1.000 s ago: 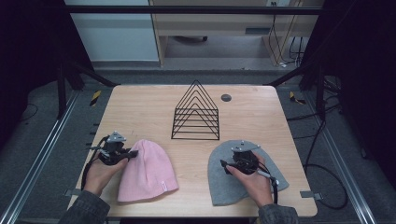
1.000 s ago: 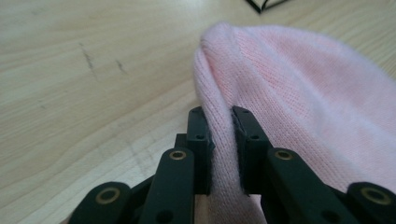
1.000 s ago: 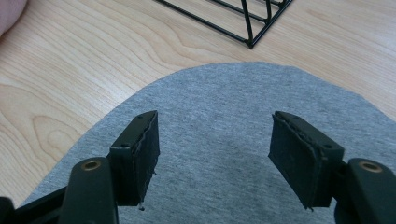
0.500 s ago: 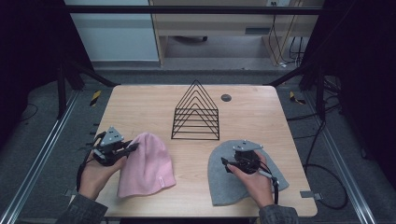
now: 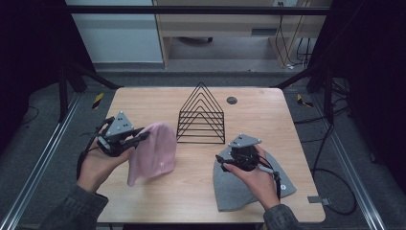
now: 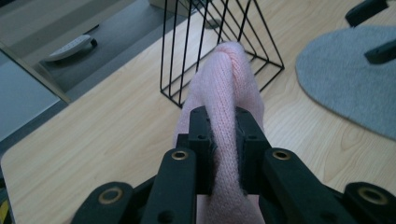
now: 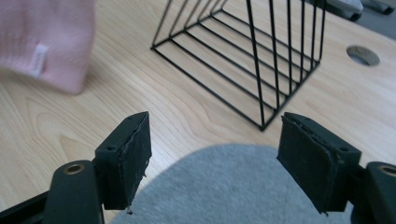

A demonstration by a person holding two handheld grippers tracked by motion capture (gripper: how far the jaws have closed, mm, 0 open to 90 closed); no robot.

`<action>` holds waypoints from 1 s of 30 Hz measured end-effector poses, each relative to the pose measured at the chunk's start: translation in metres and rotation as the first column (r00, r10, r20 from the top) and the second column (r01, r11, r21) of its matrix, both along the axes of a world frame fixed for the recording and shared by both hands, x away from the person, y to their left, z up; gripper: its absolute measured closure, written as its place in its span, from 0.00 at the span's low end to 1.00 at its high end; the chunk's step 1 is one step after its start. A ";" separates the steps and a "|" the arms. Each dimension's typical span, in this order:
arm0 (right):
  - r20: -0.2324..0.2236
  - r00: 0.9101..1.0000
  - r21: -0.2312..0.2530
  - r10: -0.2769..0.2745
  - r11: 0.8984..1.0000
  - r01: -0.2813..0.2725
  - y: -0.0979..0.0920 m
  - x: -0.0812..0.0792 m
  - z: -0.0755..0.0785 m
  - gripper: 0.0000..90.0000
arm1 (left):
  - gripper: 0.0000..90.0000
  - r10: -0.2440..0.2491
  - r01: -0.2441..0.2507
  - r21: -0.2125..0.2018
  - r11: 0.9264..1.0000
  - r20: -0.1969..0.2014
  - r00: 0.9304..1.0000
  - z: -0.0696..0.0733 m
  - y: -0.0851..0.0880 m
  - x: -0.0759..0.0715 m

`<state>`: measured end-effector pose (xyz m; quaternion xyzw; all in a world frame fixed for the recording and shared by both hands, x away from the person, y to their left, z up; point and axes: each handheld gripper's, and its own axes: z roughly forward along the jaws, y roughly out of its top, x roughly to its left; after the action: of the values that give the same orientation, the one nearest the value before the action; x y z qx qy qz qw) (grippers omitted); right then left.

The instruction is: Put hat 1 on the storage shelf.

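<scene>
Grey floor (image 5: pixel 45 103), pale cabinet (image 5: pixel 115 33) behind (cables (image 5: pixel 289 33) rt).

- left gripper (image 5: pixel 136 138): black body, grey three-cornered plate on top, black cable looping off it
- right gripper (image 5: pixel 225 160): same build, grey plate, black cable
- jaws: black blocks, brass-ringed screw holes, frayed pad edges
- sleeves: dark grey, both forearms

The right gripper (image 7: pixel 212 161) had just been opening, its jaws standing wide apart above the rounded edge of the grey hat (image 7: pixel 233 186), pads off it. Beyond stood the black wire rack (image 7: pixel 247 60); the pink hat (image 7: pixel 46 42) hung upper left.
</scene>
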<state>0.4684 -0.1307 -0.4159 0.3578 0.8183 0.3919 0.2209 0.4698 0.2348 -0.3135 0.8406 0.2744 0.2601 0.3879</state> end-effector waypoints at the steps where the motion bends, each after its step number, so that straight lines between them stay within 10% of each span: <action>1: 0.005 1.000 0.001 0.010 1.000 -0.010 0.003 0.001 0.004 0.28 | 0.88 -0.003 0.003 0.001 1.000 0.007 1.000 0.004 0.000 0.001; 13: 0.006 0.994 0.019 0.107 0.994 -0.107 0.033 0.008 0.033 0.29 | 0.88 -0.006 0.008 -0.044 0.999 0.031 1.000 0.054 -0.002 0.016; 30: -0.006 0.983 0.019 0.181 0.983 -0.181 0.062 0.016 0.040 0.41 | 0.88 -0.045 0.048 -0.059 0.997 0.059 0.997 0.086 -0.022 0.018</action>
<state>0.4844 -0.0691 -0.3757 0.2854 0.8447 0.4164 0.1778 0.4882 0.2125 -0.2272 0.8269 0.2511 0.2666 0.4268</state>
